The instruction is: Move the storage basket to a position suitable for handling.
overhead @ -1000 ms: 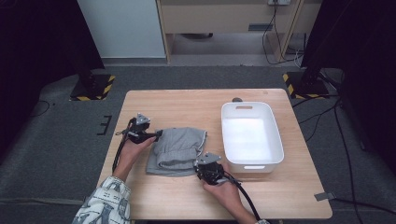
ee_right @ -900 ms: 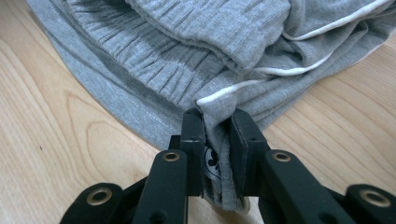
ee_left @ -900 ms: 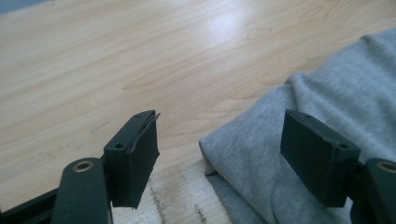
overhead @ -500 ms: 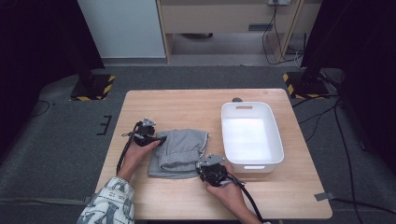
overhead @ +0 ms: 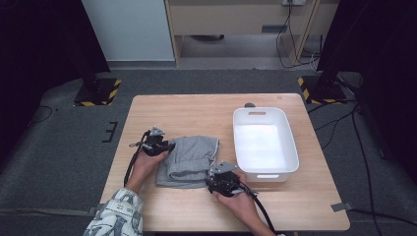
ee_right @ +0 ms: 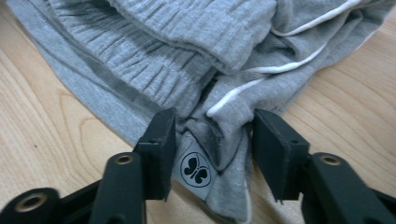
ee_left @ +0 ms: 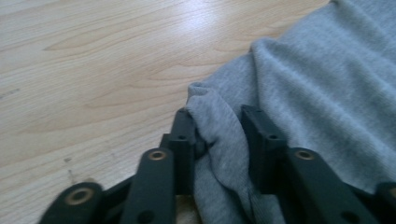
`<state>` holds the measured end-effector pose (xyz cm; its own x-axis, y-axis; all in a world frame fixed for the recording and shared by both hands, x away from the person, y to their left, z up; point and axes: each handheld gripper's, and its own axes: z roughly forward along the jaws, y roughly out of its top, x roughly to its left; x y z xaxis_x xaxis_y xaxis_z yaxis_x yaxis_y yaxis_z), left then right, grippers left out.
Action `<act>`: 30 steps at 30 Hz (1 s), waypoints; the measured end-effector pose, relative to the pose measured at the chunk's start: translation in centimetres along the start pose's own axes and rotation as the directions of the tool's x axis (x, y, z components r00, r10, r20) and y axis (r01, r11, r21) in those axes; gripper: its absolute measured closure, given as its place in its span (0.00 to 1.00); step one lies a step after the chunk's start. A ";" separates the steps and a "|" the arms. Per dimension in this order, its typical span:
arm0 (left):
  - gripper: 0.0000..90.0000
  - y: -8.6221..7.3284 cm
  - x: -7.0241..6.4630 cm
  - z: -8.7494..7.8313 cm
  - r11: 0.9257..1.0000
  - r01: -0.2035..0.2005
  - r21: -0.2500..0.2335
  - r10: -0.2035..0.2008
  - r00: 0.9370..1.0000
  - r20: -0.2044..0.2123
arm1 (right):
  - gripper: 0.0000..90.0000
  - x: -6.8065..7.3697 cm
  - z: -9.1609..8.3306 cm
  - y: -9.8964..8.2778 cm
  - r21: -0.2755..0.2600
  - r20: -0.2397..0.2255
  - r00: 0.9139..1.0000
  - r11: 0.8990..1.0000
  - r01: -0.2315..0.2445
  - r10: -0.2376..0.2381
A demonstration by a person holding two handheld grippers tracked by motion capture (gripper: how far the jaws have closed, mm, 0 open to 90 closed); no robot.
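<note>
Beside the white bin [overhead: 265,142], the left hand-held gripper [ee_left: 215,126] has just closed, pinching the grey shorts' [overhead: 189,155] edge, while the right hand-held gripper [ee_right: 212,126] has just been opening, spread around their hem; judged next: refolding.

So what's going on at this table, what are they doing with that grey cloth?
A person holds a two-jaw gripper in each hand and works on a folded grey garment lying on the wooden table, beside a white tub. The left gripper has just been closing, with a bunched edge of the cloth between its jaws. The right gripper has just been opening at the corner with the white drawstring and butterfly label; the cloth sits loose between its jaws.
</note>
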<state>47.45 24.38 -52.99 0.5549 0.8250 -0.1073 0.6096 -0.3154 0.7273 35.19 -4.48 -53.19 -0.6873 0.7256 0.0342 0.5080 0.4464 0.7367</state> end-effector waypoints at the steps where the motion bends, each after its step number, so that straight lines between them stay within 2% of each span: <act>1: 0.79 0.0 0.0 0.0 1.000 0.000 0.000 0.000 1.000 0.000 | 0.61 0.0 0.0 0.0 0.000 0.000 1.000 1.000 0.000 0.000; 2: 0.79 -0.1 0.0 0.0 1.000 0.003 -0.007 -0.003 1.000 0.002 | 0.65 0.0 0.0 0.0 0.000 -0.007 1.000 1.000 0.002 -0.002; 3: 0.83 -0.1 -0.1 -0.1 1.000 -0.004 -0.006 0.004 1.000 0.000 | 0.73 0.1 0.0 0.1 0.002 -0.015 1.000 1.000 0.006 -0.006; 5: 0.86 0.0 -0.2 -0.2 1.000 -0.013 -0.005 0.013 1.000 -0.005 | 0.81 0.2 0.0 0.3 0.007 -0.018 1.000 1.000 0.008 -0.008; 9: 0.88 0.1 -0.5 -0.4 1.000 -0.023 0.002 0.023 1.000 -0.015 | 0.87 0.5 0.0 0.6 0.020 -0.006 1.000 0.999 0.031 -0.031; 17: 0.89 1.3 -1.3 -2.8 0.998 -0.038 -0.058 0.038 0.999 -0.002 | 0.89 0.8 -0.8 1.2 -0.001 -0.001 0.999 0.999 0.046 -0.046; 23: 0.89 1.8 -1.8 -4.1 0.996 -0.059 -0.072 0.059 0.998 0.001 | 0.90 1.3 -1.5 2.1 -0.015 -0.006 0.998 0.998 0.063 -0.063; 30: 0.90 2.4 -2.1 -5.1 0.993 -0.064 -0.095 0.065 0.998 0.003 | 0.90 1.5 -2.0 2.9 -0.020 -0.001 0.997 0.997 0.073 -0.073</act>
<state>44.84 24.24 -47.51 0.5948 0.8015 -0.0617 0.5162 -0.3220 0.7936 34.58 -3.12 -49.69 -0.7231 0.6905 -0.0195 0.4459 0.4882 0.7503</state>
